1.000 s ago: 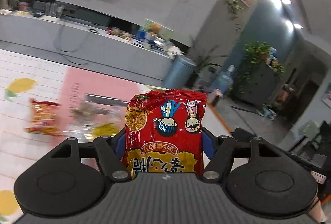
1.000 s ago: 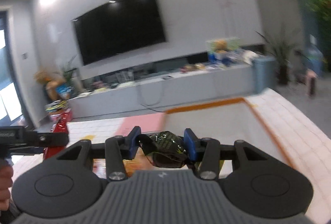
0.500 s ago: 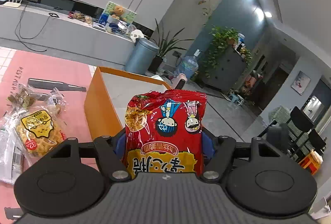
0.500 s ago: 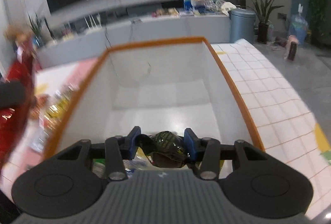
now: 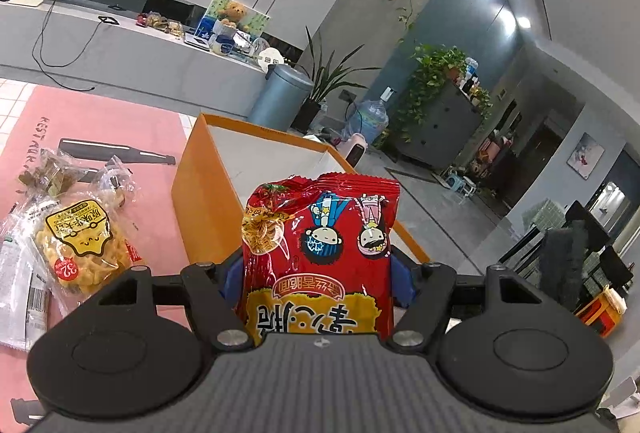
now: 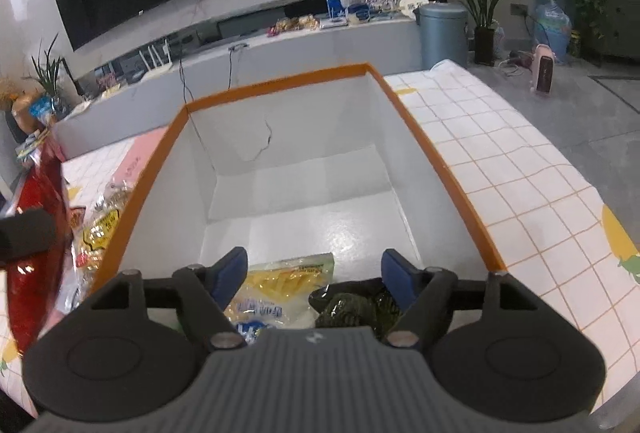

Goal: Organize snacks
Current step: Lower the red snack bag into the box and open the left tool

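My left gripper (image 5: 316, 275) is shut on a red noodle-snack bag (image 5: 320, 229) that stands upright between the blue pads. It hangs just in front of the near left corner of the orange-walled box (image 5: 208, 193). In the right wrist view, my right gripper (image 6: 314, 269) is over the near end of the white-lined box (image 6: 276, 83), and its jaws are opening. A dark green packet (image 6: 348, 307) lies loose below them by the right finger (image 6: 396, 275), and the pads do not press on it. A yellow packet (image 6: 280, 285) lies beside it on the box floor. The red bag (image 6: 36, 233) shows at the left edge.
Several snack packets lie on a pink mat left of the box, among them a yellow crisp packet (image 5: 80, 245) and clear bags (image 5: 48, 173). A dark flat tool (image 5: 116, 153) lies behind them. The white tiled tablecloth (image 6: 520, 173) runs right of the box to the table's edge.
My right gripper swung down over the box, its jaws parted and the green packet dropped out. My left gripper carried the red bag rightward to the box's corner, then held still.
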The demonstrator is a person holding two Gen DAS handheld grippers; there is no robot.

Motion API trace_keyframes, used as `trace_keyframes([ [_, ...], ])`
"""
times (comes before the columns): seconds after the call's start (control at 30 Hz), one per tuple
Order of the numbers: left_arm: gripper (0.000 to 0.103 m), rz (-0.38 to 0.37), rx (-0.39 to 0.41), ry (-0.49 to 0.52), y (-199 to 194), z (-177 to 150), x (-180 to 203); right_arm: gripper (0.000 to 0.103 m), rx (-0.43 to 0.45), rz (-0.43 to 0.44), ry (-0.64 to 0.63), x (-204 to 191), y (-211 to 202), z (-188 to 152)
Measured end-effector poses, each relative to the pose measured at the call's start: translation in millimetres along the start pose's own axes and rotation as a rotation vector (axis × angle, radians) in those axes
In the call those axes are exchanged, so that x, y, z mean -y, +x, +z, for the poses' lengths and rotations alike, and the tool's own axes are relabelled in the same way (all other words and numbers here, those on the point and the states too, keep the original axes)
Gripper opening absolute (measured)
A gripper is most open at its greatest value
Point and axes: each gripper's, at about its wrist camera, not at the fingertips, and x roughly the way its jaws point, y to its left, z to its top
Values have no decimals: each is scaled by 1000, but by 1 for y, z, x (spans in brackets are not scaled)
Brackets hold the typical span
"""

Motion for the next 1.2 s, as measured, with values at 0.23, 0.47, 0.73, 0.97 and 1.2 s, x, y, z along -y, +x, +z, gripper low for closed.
trace_keyframes([
  [0.23,80,44,-25,35,2,2,15,81,108,-30,114,17,-30,6],
  [0.47,80,112,-61,40,25,15,41,82,168,-112,199,40,-51,7],
  [0.73,80,208,-182,-44,103,37,67,82,158,-322,209,68,-57,4],
  [0.97,80,368,-266,-111,165,47,68,82,148,-337,318,93,-57,1],
  [1.2,80,451,-329,-134,203,39,67,82,145,-318,316,95,-52,1],
])
